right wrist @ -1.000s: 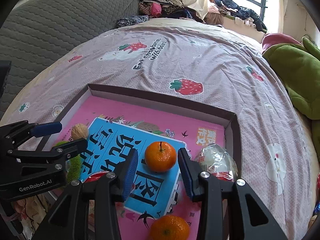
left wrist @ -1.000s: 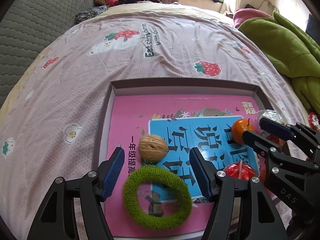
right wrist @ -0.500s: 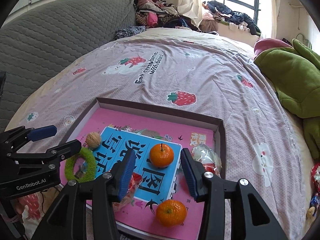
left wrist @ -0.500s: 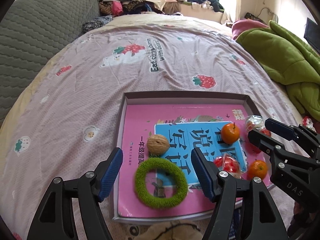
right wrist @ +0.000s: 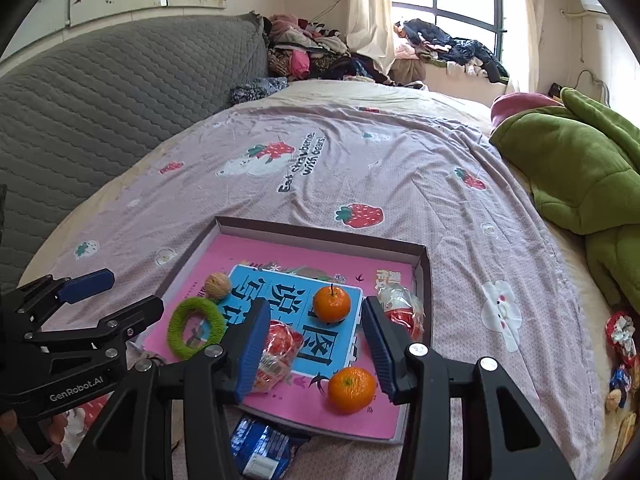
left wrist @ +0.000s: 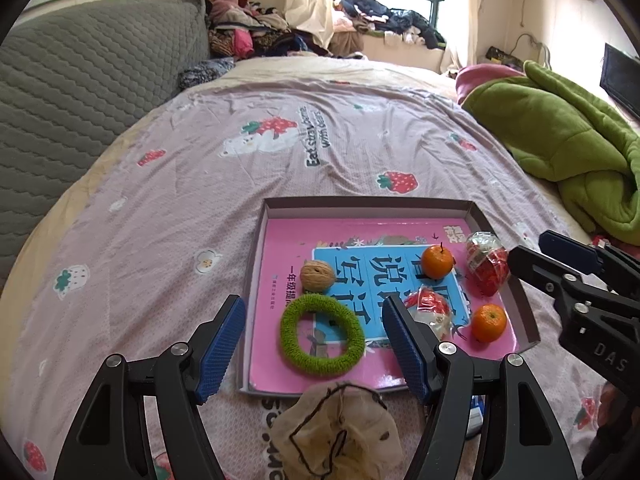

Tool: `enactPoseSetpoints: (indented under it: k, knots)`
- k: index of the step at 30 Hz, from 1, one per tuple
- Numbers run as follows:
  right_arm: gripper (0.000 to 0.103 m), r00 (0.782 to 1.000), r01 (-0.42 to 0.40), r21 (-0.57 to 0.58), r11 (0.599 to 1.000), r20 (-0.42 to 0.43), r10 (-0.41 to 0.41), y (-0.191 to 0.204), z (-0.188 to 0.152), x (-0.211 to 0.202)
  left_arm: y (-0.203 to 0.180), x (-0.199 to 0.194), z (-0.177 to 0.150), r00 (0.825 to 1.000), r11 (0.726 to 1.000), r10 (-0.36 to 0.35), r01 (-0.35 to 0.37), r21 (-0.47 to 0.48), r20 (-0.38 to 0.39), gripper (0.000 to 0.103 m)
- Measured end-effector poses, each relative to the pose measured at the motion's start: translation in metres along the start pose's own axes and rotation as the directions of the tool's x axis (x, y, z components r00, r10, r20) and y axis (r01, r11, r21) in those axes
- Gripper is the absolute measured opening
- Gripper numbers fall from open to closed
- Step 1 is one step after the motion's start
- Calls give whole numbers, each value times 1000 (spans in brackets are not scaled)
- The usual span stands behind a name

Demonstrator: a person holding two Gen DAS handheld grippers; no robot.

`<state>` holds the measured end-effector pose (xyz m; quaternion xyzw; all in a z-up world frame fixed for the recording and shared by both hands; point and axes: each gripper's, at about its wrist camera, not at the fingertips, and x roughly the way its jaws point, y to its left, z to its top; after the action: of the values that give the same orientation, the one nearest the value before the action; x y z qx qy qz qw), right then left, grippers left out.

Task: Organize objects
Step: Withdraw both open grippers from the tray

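Note:
A shallow cardboard tray with a pink and blue liner lies on the bed. In it are a walnut, a green fuzzy ring, two oranges and two red and clear wrapped snacks. My left gripper is open and empty, above the tray's near edge around the ring. My right gripper is open and empty over the tray's near right part.
A beige cloth cap lies just before the tray. A blue packet lies by its near edge. A green quilt is piled at the right, a grey headboard at the left. Small wrapped items lie at the far right.
Both grippers have pulled back and up from the tray, so the whole tray and more of the bed now show. Both stay open; the objects have not moved.

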<state>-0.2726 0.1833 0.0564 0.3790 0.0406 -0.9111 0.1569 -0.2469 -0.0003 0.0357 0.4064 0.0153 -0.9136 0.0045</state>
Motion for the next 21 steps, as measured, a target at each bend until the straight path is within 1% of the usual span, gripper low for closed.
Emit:
enactPoseSetpoints:
  k: [2,5,12,15,18,21]
  knots:
    - [47,1000,1,2,1000,20,-1,3,-1,-11,1,-11,-3,1000,1000,0,0,-3,21,72]
    - [47,998,23,-4,1000,62,-23,9,-3,-31,2,-25,-7,999,1000,5,-5,0,45,73]
    - [47,991,24,-28,999,132,-20,23,-10,-72,6,-57,-19,996,1000,2,-2,2,91,73]
    - [48,988,10,-22,1000,151,-6,26,-16,-83,8,-74,-26,993,1000,19,-19,-4,121,73]
    - [52,987,12,-12,1000,158,-10,27,-22,-89,9,-83,-33,991,1000,13,-13,-3,135,73]
    - [52,988,11,-10,1000,157,-9,28,-28,-93,10,-93,-40,989,1000,15,-15,-1,150,73]
